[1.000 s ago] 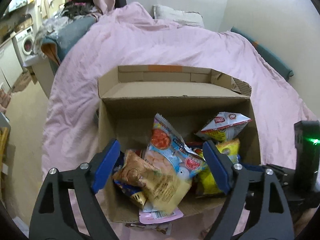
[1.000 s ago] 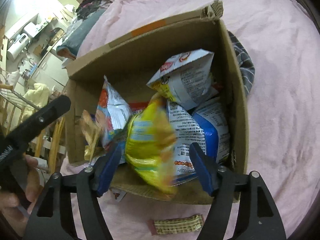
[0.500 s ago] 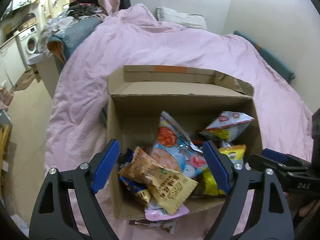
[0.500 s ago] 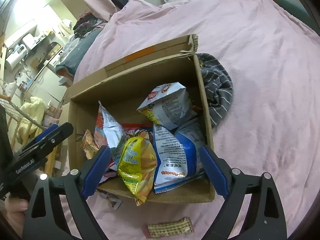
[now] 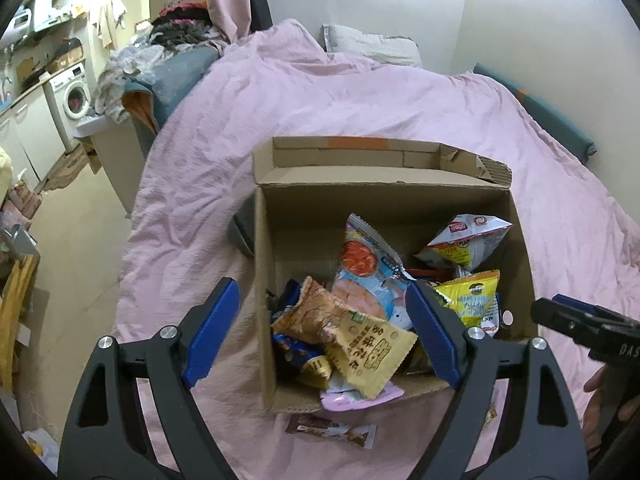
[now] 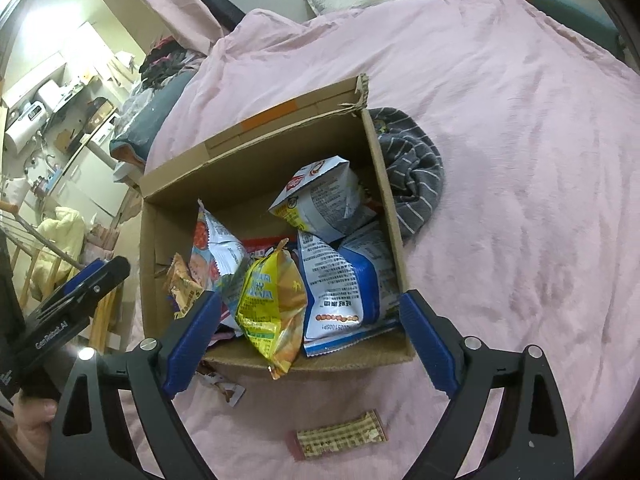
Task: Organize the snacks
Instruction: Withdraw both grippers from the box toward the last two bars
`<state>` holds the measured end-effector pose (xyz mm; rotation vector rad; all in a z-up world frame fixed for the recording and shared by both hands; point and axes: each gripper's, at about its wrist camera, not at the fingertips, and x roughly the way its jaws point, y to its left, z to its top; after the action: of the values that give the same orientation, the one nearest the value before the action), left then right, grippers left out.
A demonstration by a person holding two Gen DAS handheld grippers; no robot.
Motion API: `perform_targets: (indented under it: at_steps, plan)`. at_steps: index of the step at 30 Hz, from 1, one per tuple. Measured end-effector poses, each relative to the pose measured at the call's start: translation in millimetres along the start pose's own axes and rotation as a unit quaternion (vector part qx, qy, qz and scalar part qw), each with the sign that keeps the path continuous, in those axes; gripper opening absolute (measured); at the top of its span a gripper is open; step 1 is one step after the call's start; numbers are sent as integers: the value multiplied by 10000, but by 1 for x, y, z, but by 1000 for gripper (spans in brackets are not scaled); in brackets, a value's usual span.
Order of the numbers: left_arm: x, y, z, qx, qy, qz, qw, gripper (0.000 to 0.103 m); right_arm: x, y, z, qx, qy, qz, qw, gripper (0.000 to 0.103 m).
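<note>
Several snack bags [image 5: 360, 328] crowd our cardboard box [image 5: 384, 184] on the bed [image 6: 520, 160], the yellow bag [image 6: 272, 308] now released, both our left claw [image 5: 324, 336] and right claw [image 6: 312, 344] spread empty, pulled farther back.

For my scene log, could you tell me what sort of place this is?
Probably a small studio flat: the cardboard box of snacks sits on a bed with a pink duvet, and a washing machine stands nearby.
</note>
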<state>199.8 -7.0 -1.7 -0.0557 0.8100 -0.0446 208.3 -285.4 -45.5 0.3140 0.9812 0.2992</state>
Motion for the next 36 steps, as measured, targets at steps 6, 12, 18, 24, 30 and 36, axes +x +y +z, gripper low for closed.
perform_targets:
  at_steps: [6,12,18,24,30,36]
  plan:
    - [-18,13,-15,-172,-94,137,9997,83,-10,-5,-12,193,-37,19,9998,93]
    - [-32,25,-28,-419,-123,176,9989,97,-20,-7,-26,271,-21,16,9996,93]
    - [-36,26,-46,-412,125,187,9989,97,-28,-8,-39,293,-2,2,9996,93]
    - [-38,23,-66,-374,380,240,9983,97,-30,-13,-53,356,106,-38,9993,93]
    - [-37,31,-82,-625,607,304,9957,97,-24,-32,-67,801,376,-12,9961,93]
    - [-30,51,-97,-1087,909,443,9889,97,2,-63,-84,1606,1011,-70,9818,93]
